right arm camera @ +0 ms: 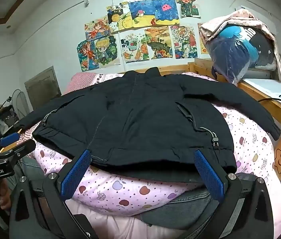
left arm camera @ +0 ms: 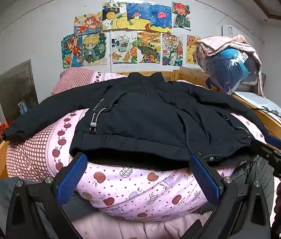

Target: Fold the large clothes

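Black jacket (left arm camera: pixel 146 119) lies spread flat on the quilt (left arm camera: pixel 140 189), collar far, hem near and running left to right just beyond both your released claws, left claw (left arm camera: pixel 138 171) and right claw (right arm camera: pixel 142 169), neither gripping anything.

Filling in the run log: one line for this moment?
phase: pre-grasp | black jacket: spread flat on quilt | left gripper: open at hem | right gripper: open at hem
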The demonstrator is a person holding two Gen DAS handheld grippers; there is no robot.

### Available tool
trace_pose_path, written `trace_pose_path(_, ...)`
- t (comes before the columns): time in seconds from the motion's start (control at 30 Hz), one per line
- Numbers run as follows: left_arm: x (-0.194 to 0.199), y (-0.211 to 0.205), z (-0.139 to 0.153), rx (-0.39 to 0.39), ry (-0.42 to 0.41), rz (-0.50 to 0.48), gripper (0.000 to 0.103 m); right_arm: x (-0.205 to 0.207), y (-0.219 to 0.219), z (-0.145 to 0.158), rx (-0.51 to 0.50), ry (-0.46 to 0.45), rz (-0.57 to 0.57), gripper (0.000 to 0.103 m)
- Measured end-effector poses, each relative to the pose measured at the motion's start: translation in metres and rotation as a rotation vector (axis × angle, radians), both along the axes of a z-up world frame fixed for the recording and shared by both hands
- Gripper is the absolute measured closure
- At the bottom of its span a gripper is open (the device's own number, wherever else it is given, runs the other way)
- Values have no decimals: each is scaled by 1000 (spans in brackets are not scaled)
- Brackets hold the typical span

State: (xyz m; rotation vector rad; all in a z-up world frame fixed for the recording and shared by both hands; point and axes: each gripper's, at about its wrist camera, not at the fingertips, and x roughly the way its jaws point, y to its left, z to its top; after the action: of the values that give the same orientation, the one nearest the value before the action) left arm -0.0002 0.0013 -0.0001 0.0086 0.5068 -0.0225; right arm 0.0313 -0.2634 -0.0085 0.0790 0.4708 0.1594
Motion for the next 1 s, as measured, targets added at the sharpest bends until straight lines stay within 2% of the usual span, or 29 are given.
trace_pose_path(0.23, -2, -2, -1, 4, 4, 4, 0, 2, -9, -21, -1, -6, -1, 1)
trace_pose_path(0.47, 1, 2, -1, -11, 10, 5, 0, 4, -7, -9, 14, 14, -8, 1)
trace_pose_path(1.0, 0, 1, -1, -10, 8, 6, 0, 0, -10, -10, 11, 23, -15, 1)
